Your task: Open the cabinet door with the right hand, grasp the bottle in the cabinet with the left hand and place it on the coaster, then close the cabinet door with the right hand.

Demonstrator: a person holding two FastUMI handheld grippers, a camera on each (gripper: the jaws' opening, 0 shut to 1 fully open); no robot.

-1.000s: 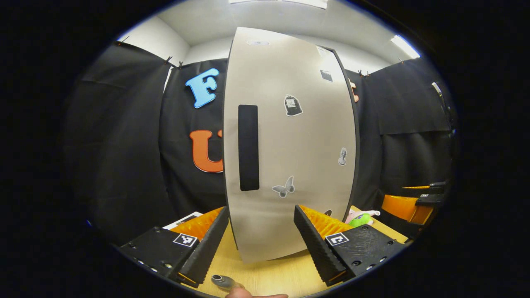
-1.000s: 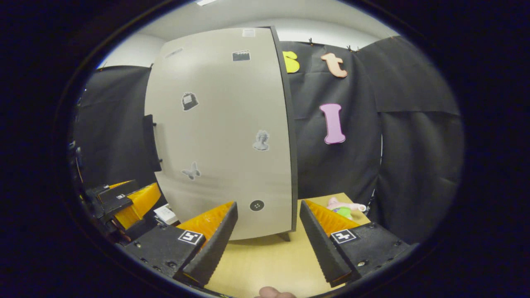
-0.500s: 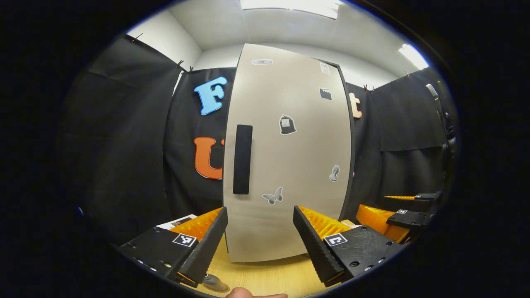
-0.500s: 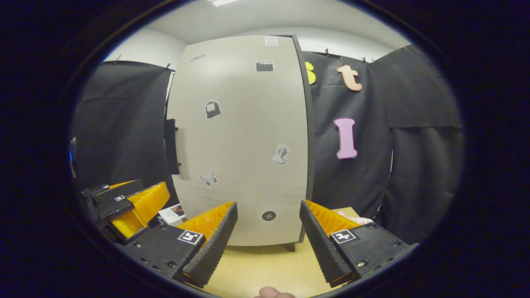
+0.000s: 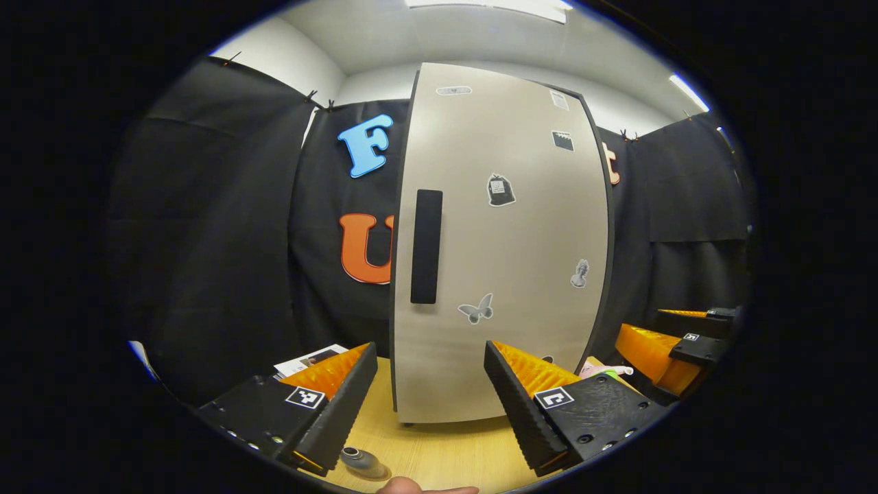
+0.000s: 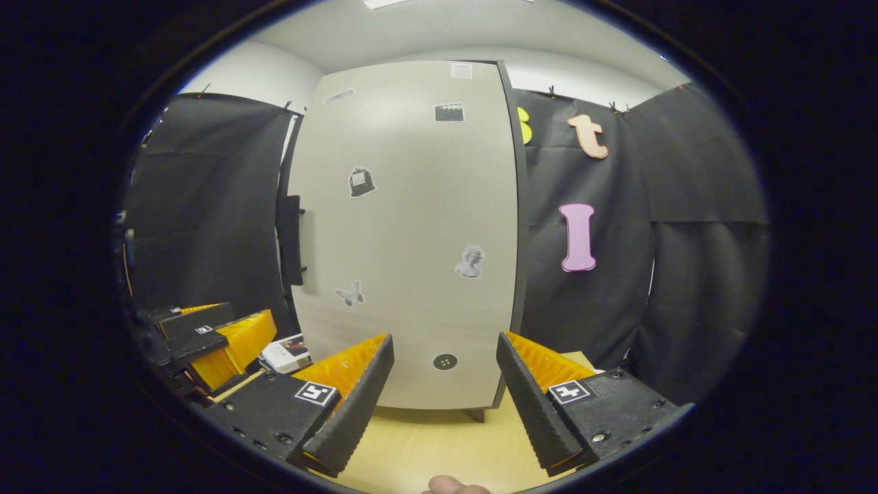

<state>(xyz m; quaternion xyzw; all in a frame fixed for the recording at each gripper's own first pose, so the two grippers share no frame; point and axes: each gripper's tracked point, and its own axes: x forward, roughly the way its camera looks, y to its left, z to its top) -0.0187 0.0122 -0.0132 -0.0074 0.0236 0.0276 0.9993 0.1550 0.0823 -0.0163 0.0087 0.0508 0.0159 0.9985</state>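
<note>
Cabinet door [image 6: 405, 233] shut, standing at the worktop's [image 6: 425, 446] back edge. Right gripper [image 6: 444, 391] and left gripper [image 5: 431, 398] both released, empty. I should bring the right squarely onto the handle [image 6: 291, 240], then pull evenly.

Black cloth walls [image 6: 686, 206], white ceiling [image 5: 384, 34] with strip lights [image 5: 494, 5], light wooden tabletop [image 6: 425, 446]

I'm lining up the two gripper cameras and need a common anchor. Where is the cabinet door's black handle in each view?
Left gripper view: the black handle stands upright near the cabinet door's left edge, left of centre.
Right gripper view: the handle juts from the door's left edge, seen side-on.
Shared landmark: the butterfly sticker, low on the door.
</note>
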